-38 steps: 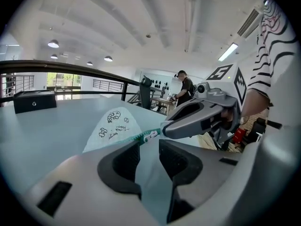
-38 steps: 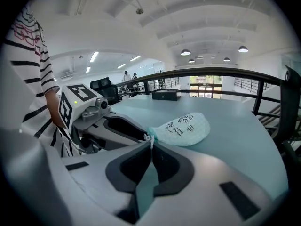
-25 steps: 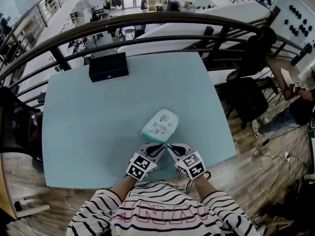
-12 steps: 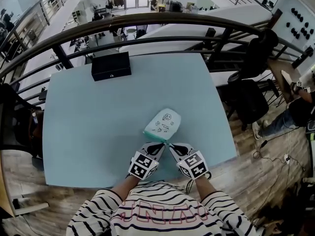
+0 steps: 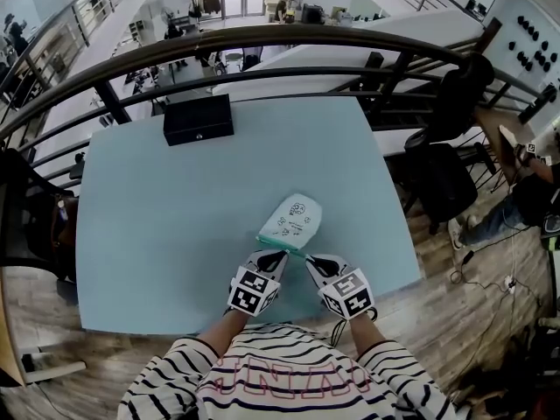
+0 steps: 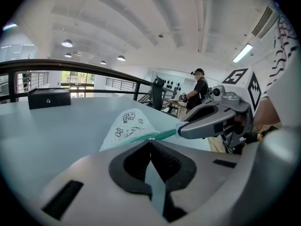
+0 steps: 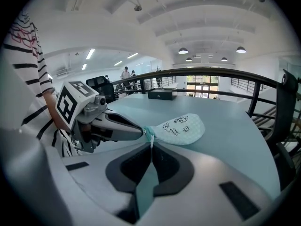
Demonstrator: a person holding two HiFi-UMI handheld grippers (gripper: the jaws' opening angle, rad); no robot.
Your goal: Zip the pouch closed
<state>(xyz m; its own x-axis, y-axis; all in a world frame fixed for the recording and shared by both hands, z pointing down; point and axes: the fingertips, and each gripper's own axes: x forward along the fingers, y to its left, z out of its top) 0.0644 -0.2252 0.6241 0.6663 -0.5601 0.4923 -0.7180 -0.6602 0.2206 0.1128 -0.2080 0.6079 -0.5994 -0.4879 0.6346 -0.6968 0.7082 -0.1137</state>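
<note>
**Head view.** My left claw [image 5: 276,255] and right claw [image 5: 310,259] sat side by side over the near part of the pale blue bench [image 5: 157,234]. Their tips converged on the near edge of the pouch [image 5: 291,219]. The pouch lay flat on the bench and extended away from both claws, printed face up. The left claw met that edge partway along and the right claw met it at its right end. A black box [image 5: 198,118] stood well beyond the claws near the far edge of the bench, in front of a dark railing [image 5: 262,42].

**Left gripper view.** The left claw [image 6: 150,140] was closed, its jaws pressed together on the near edge of the pouch [image 6: 128,124]. A teal zipper band [image 6: 162,134] ran from its tip toward the right claw [image 6: 180,128], which was clamped on the other end of that band. The pouch rose directly ahead of the left claw.

**Right gripper view.** The right claw [image 7: 151,144] was closed on the pouch [image 7: 181,128], pinching a thin pale strip at its teal end. The left claw [image 7: 140,132] came in from the left, its tip gripping the same end just beside the right claw. The body of the pouch lay ahead and to the right.
</note>
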